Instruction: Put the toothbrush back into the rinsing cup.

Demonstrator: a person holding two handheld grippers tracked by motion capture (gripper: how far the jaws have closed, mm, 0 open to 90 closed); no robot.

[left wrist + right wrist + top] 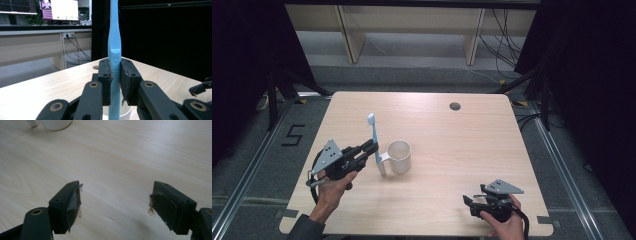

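Jaws stand wide apart with nothing between them on your right gripper point(468, 201), which sits low at the near right edge of the table point(452, 135), well apart from everything else. Farther in and to the left, your left gripper point(115, 82) is clamped on the handle of the light blue toothbrush point(375, 142), held upright with its bristle end at the far side, just left of the white mug point(400, 156) near the middle of the table.

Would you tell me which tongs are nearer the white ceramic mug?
Left. The left tongs, gripping a blue toothbrush, sit beside the white ceramic mug; the right tongs rest open, far off.
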